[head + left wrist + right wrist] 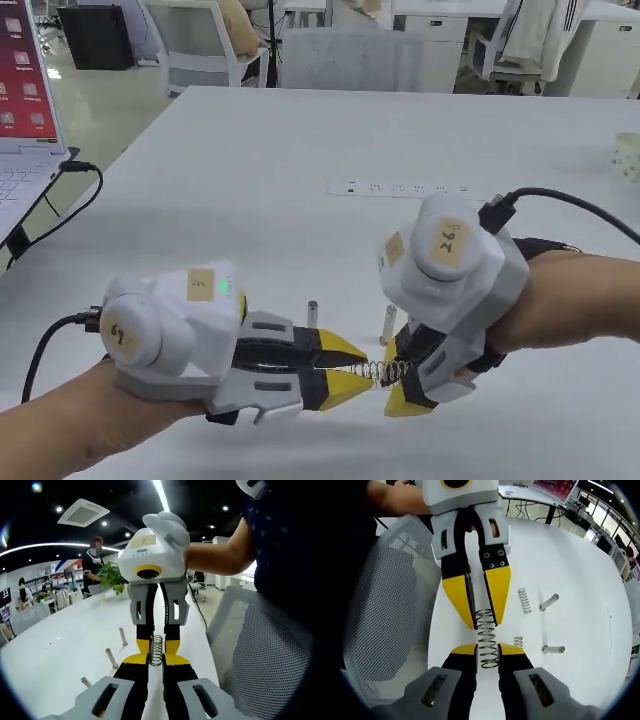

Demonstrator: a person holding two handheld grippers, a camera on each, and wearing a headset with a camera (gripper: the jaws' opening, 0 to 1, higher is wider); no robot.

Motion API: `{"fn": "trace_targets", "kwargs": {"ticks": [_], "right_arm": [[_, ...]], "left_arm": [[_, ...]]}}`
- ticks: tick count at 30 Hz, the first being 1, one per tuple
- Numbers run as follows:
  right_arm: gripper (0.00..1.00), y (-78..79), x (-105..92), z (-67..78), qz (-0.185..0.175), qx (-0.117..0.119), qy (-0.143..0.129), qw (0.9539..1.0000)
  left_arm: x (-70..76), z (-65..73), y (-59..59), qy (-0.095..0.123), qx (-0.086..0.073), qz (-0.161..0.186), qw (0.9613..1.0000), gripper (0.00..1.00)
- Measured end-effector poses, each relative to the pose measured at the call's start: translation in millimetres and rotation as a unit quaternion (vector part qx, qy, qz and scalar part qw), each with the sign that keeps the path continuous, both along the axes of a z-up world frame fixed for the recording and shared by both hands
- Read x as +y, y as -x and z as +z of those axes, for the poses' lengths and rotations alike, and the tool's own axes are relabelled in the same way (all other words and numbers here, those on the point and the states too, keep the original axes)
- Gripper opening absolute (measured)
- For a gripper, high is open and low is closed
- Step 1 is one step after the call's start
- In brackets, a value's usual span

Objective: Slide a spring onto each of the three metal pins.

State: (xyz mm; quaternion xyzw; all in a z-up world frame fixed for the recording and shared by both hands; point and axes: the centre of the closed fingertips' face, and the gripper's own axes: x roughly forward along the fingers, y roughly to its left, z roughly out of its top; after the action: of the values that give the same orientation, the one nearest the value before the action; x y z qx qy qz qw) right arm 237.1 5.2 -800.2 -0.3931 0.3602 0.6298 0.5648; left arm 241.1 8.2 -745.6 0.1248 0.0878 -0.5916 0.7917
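Note:
A short steel spring [380, 373] hangs level between my two grippers, just above the white table [300, 180]. My left gripper [366, 371] is shut on one end of it and my right gripper [400, 378] on the other. In the right gripper view the spring [487, 637] runs from my right gripper [488, 652] up into the left gripper [485, 622]. Two upright metal pins [312, 312] [389, 322] stand just beyond the tips. The left gripper view shows all three pins [123, 636] [111, 657] [86, 682] bare. Two loose springs [523, 600] [518, 641] lie near the pins.
A laptop [20, 110] with a black cable [75, 215] sits at the table's left edge. A white power strip [400, 187] lies mid-table and a pale cup [628, 155] at the far right. A mesh chair [260, 645] is close behind me.

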Motion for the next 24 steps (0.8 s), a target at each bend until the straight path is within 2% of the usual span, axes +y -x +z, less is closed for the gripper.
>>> {"fn": "trace_targets", "kwargs": {"ticks": [14,24], "right_arm": [[0.09,-3.1,0.3,3.2,-0.004,-0.005,-0.007,1.0],[0.09,-3.2,5.2,17.8,-0.004,-0.01,-0.023,0.9997]], "left_arm": [[1.5,-1.6,-2.1,0.0,0.0,0.002,1.0,0.02],[2.4,-6.3,-3.6,-0.005,0.004,0.006,1.0,0.02]]}}
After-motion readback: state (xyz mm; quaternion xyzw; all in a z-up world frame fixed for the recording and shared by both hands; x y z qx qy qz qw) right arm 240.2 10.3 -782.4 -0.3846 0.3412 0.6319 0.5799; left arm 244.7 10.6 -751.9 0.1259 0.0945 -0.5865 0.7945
